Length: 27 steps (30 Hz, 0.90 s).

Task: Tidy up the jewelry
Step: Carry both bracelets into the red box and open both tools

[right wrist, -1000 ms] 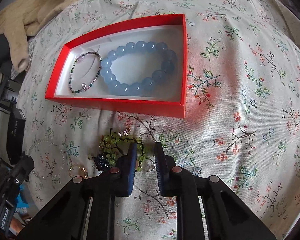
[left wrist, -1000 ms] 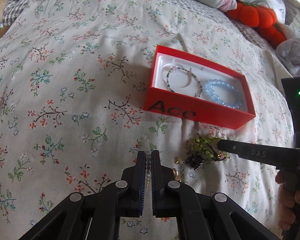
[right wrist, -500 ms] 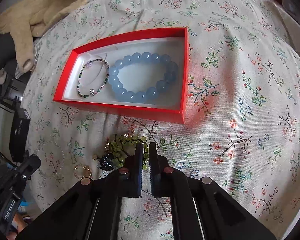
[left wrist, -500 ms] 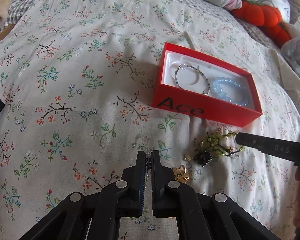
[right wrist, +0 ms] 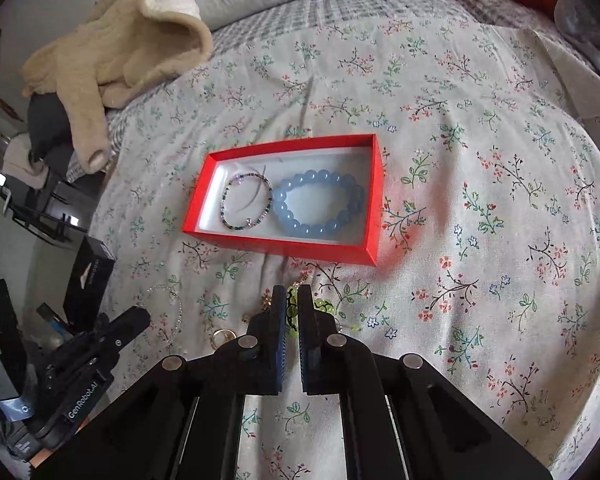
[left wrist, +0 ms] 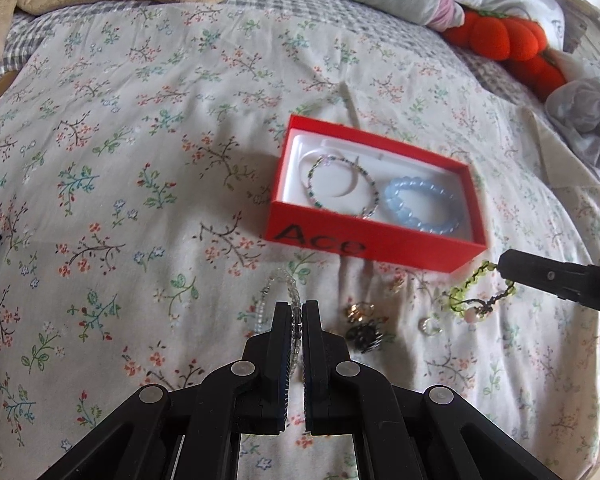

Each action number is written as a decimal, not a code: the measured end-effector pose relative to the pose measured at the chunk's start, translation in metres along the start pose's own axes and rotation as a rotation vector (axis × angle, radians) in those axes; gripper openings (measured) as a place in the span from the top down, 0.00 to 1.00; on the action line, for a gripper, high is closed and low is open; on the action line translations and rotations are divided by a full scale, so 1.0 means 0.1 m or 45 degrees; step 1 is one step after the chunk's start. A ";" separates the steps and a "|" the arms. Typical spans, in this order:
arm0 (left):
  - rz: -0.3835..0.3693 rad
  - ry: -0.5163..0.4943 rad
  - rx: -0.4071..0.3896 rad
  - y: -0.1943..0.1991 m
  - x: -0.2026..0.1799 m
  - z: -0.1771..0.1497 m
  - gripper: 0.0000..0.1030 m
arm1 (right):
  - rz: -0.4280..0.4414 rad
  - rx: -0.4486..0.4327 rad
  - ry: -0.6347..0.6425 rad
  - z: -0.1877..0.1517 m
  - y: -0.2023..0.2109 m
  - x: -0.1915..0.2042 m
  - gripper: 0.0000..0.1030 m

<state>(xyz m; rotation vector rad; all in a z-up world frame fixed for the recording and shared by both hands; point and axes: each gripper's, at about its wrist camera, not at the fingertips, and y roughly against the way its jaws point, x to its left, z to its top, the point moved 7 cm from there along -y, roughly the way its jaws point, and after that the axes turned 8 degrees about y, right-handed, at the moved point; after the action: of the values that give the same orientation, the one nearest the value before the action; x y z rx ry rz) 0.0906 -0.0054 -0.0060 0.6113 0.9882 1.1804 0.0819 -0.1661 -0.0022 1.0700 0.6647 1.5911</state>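
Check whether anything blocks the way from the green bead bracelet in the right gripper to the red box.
Nothing visible does. The green bracelet hangs from the right gripper just in front of the red box, whose top is open. Inside, the blue bracelet and thin beaded bracelet leave little bare floor.

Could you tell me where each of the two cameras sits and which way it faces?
Left wrist: on the left gripper, looking down along its fingers, shut on a clear bead bracelet; the right gripper's tip shows at right.
Right wrist: on the right gripper, angled down, shut on a green bead bracelet; the left gripper appears lower left.
Shared: the red box on the floral bedspread.
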 end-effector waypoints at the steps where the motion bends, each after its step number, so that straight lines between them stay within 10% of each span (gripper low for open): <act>1: -0.005 -0.003 -0.004 0.01 -0.03 0.02 1.00 | 0.007 -0.015 -0.004 0.02 0.04 0.00 0.95; 27: -0.264 0.074 -0.042 -0.49 -0.74 0.68 1.00 | 0.031 -0.222 -0.126 0.54 0.37 -0.32 0.95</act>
<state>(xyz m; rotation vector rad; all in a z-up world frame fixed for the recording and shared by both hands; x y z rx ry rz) 0.1693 -0.0838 0.0082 0.4389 1.0525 1.0335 0.1145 -0.2129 0.0436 1.0227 0.4396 1.5751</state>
